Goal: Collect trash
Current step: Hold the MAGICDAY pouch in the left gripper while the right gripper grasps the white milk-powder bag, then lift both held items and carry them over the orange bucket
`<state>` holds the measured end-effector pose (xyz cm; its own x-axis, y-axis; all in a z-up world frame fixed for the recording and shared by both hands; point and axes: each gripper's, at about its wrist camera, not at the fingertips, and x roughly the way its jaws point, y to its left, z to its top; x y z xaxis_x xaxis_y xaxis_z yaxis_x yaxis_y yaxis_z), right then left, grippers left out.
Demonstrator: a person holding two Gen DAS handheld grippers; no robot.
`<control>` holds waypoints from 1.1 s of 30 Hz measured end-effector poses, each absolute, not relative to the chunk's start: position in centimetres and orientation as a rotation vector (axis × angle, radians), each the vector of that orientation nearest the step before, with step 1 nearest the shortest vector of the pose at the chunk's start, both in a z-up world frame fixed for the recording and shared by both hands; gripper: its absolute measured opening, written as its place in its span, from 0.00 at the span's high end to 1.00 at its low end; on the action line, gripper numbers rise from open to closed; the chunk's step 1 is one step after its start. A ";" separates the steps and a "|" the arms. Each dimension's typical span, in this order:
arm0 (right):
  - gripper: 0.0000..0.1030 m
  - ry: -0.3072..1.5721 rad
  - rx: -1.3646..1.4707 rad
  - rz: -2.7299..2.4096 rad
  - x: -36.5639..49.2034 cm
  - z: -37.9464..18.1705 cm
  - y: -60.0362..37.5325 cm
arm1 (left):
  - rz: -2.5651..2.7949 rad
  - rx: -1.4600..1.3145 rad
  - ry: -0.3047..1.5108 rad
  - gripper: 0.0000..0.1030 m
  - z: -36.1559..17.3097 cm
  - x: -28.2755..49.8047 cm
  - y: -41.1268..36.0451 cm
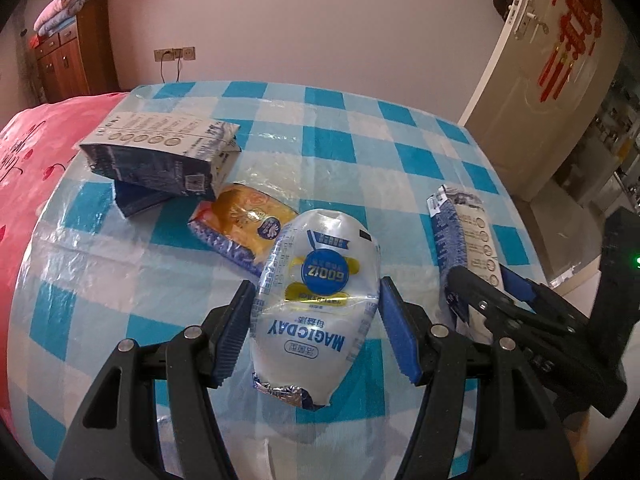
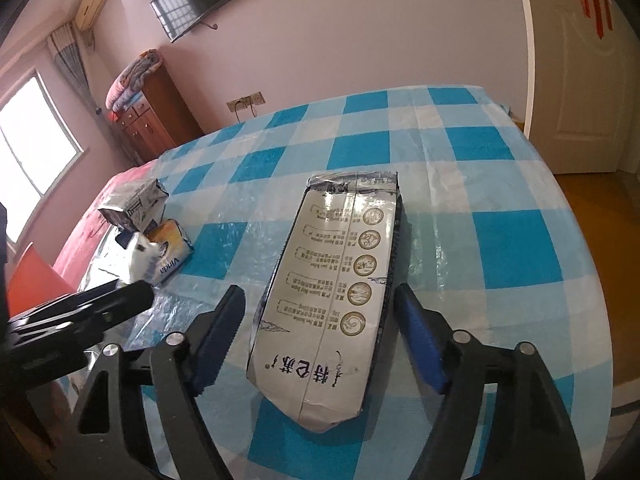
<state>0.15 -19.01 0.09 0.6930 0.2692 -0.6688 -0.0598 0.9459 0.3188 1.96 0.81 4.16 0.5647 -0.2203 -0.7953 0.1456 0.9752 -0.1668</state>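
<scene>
- Blue-and-white checked tablecloth (image 2: 500, 240) under clear plastic, spread over a table in a pale-walled room; white door (image 2: 576, 92) off to one side, wooden cabinet (image 2: 156, 120) against the far wall.
- Left gripper (image 1: 316, 332) clamped on a white MAGICDAY pouch (image 1: 316, 296), blue pads pressing both its sides, pouch raised off the tablecloth.
- Right gripper (image 2: 320, 340) parted, straddling a white milk carton (image 2: 332, 300) lying flat on the tablecloth; a visible gap between each pad and the carton, nothing gripped.
- Yellow tissue pack (image 1: 244, 224) resting on the tablecloth just behind the pouch, seemingly apart from it.
- Two dark blue cartons (image 1: 160, 156) stacked near the tablecloth's far left edge, just beyond the tissue pack, top one tilted over the lower.
- Pink bedding (image 1: 36, 152) alongside the tablecloth's left edge, past the stacked cartons.
- Folded blankets (image 1: 72, 0) piled on top of the cabinet.
</scene>
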 end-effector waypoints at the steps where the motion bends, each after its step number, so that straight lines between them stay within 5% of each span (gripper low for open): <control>1: 0.31 0.788 0.278 0.185 0.1 0.1 -19.0 | -0.218 -0.089 0.941 0.38 4.3 1.7 0.9; 10: 0.38 0.781 0.235 0.192 -0.1 0.2 -18.3 | -0.216 -0.111 0.899 0.38 5.5 -0.4 2.3; 33: 0.39 0.710 0.349 0.334 -1.8 1.6 -17.6 | -0.202 -0.176 0.825 0.38 7.3 -5.4 7.6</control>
